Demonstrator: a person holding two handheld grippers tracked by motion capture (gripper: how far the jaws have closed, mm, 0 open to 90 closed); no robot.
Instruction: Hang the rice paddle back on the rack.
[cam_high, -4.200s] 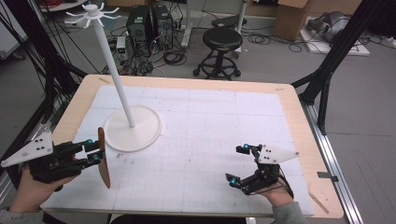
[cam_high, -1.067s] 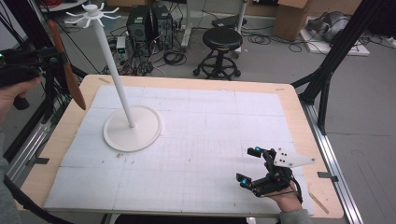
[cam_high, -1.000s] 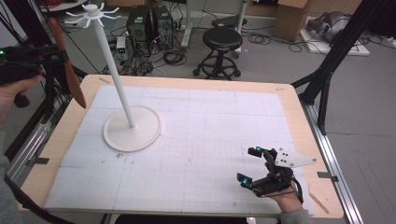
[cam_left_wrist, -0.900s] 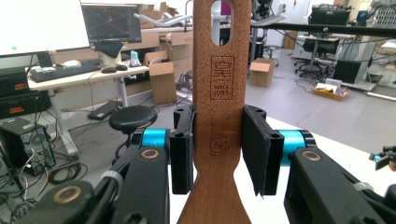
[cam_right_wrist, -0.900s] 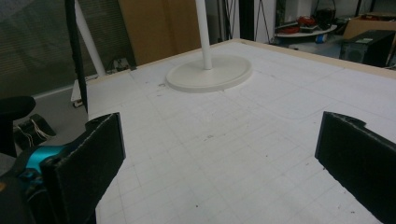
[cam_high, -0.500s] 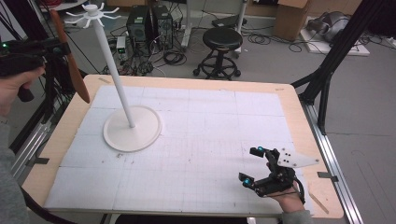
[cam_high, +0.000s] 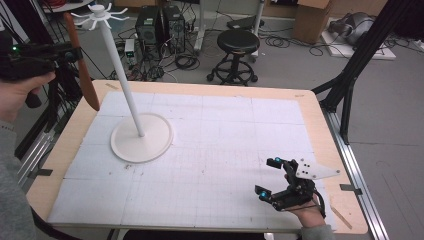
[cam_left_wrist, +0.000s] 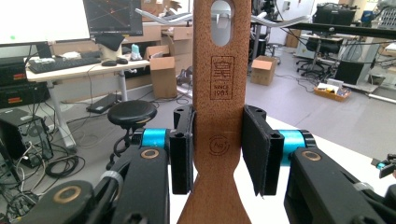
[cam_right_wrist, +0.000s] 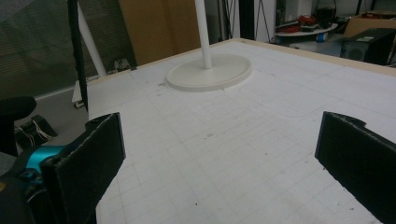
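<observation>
The left tongs (cam_left_wrist: 217, 149) are clamped on the handle of a brown wooden spatula (cam_left_wrist: 218, 93) — held up off the worktop (cam_high: 210, 150) at its far left corner, beside the white hook stand (cam_high: 122, 80). The right tongs (cam_high: 274, 176) rest near the front right edge, jaws wide apart, holding nothing.

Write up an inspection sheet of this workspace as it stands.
Surface: white gridded mat on a wood-edged table, lightly scuffed.
Job's things: brown wooden spatula with hanging hole; white hook stand on its round base.
Clutter: nothing seen on the mat.
Grippers: left gripper clamps the spatula handle, raised beside the stand's hooks; right gripper open, low over the mat.
Cables: tangled on the floor behind.
Surroundings: black stool, computer towers, boxes.
</observation>
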